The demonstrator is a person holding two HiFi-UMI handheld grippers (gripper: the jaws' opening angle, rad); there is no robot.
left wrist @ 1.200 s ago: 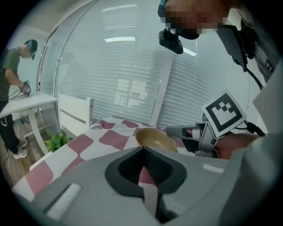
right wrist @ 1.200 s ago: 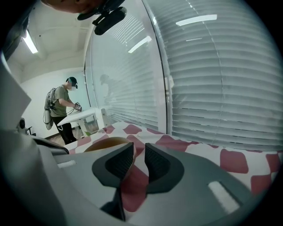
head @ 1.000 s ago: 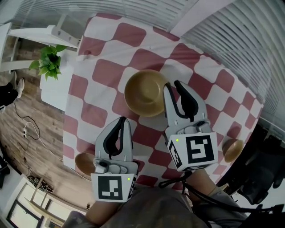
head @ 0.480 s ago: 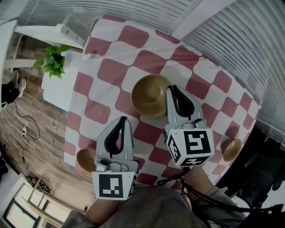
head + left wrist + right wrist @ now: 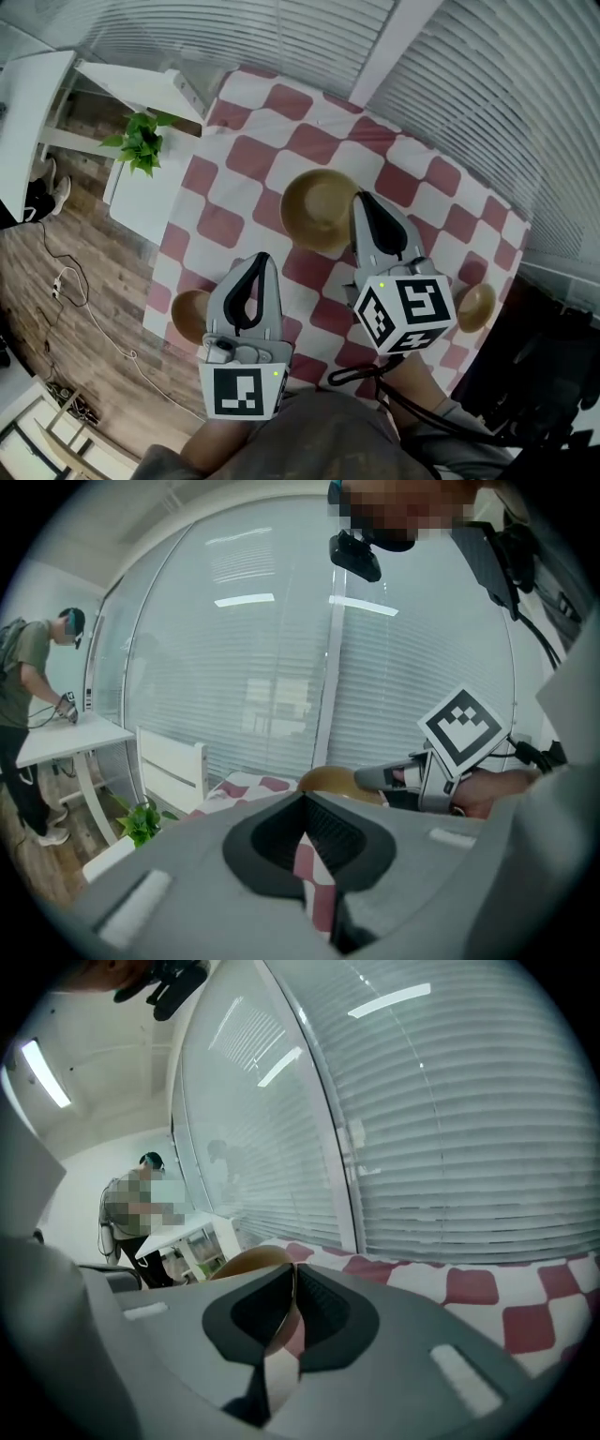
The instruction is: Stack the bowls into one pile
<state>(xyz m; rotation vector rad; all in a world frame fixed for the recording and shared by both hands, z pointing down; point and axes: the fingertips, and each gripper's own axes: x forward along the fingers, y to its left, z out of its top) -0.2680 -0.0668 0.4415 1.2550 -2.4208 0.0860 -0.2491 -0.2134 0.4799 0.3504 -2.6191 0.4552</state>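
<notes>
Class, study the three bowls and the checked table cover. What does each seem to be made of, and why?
Large bowl, left small bowl and right small bowl: probably wood or bamboo, perhaps wood-look plastic; even tan-brown, matte with faint sheen. Table cover: likely cloth or vinyl; flat printed red-and-white checks, no glare.

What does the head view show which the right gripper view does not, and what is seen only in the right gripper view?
Only the head view: a small bowl at the left edge of the checked tablecloth, another small bowl at its right edge, and a potted plant beside the table.

Only the right gripper view: a person standing far off, and the rim of the large bowl between the right gripper's fingers.

Both: the large bowl, the checked tablecloth and the window blinds.
</notes>
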